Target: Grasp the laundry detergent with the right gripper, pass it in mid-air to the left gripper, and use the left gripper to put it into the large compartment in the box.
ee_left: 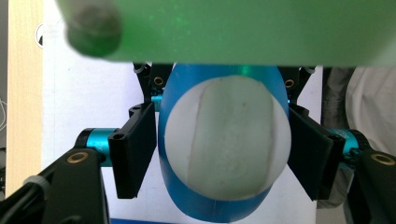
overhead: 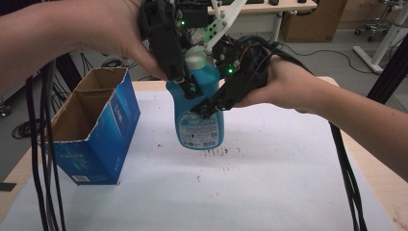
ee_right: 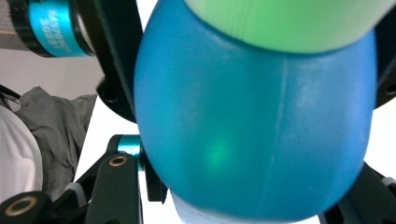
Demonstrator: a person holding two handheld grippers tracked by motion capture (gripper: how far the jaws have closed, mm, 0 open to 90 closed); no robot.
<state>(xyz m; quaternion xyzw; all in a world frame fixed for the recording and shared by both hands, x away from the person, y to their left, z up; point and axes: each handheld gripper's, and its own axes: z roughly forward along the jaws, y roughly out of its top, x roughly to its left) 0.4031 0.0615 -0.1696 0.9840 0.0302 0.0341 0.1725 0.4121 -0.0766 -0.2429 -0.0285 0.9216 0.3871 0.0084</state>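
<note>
Bottle (overhead: 198, 115), blue with a white cap (ee_left: 227, 140), hangs above the white table cover (overhead: 269, 192), beside the open blue box (overhead: 94, 130). Left gripper (overhead: 185, 86) straddles its shoulder from above, pads at both sides. Right gripper (overhead: 211, 107) pinches its body from the right.

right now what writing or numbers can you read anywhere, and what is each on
"3021", roughly, sideways and partly legible: teal collar in the right gripper view.
Bottle label: print and barcode too small to read.
Blue box: white lettering and a barcode sticker, too blurred to read.
</note>
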